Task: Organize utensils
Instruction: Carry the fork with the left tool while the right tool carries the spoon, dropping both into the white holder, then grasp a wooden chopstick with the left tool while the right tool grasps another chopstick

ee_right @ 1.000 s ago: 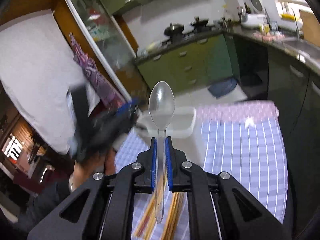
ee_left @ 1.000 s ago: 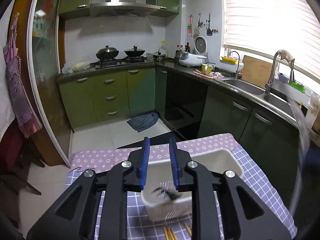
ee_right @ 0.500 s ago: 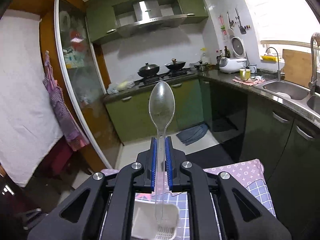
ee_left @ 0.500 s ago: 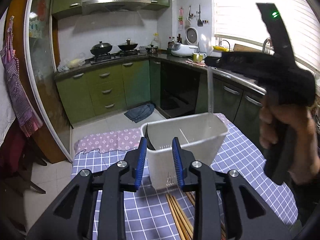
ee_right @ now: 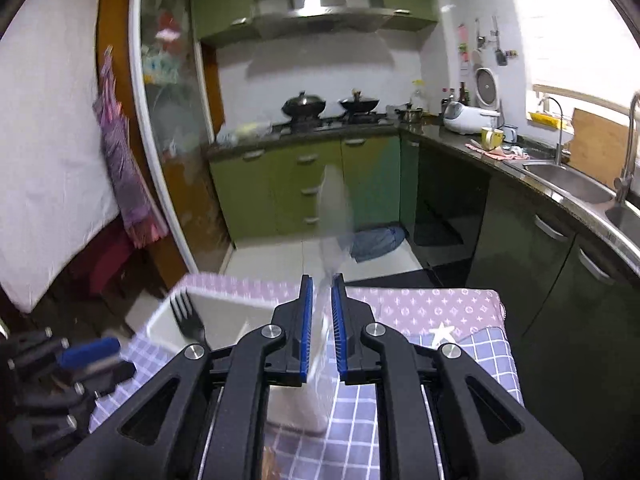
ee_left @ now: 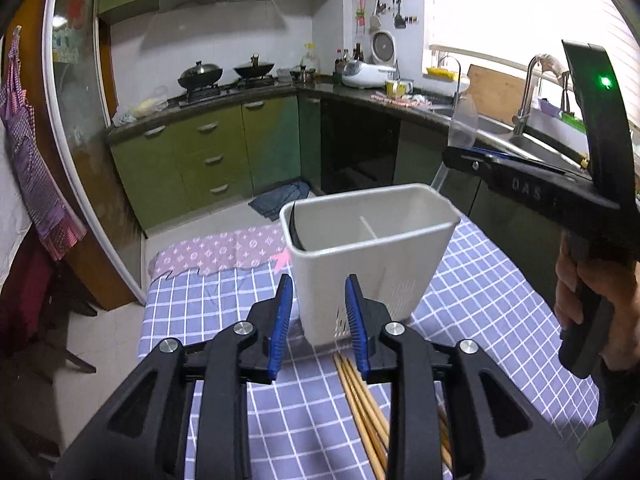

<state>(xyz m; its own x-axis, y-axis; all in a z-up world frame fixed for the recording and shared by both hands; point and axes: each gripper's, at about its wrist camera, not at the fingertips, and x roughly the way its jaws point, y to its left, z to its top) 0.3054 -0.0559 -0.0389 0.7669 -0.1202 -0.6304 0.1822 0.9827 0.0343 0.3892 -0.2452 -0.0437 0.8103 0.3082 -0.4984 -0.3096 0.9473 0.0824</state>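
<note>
Chopsticks (ee_left: 362,412) lie nearest, partly hidden under the left gripper (ee_left: 316,322), whose jaws stand apart and empty just before the white utensil caddy (ee_left: 368,256). A black fork (ee_right: 188,320) stands inside the caddy at its left end. Above the caddy's right side, the right gripper (ee_right: 322,332) has its jaws slightly parted around a clear plastic spoon (ee_right: 334,216), blurred; whether they touch it I cannot tell

The clear plastic spoon (ee_right: 334,216) is a motion-blurred smear; the brown wooden chopsticks (ee_left: 362,408) run under the left hand-held gripper (ee_left: 318,320).
</note>
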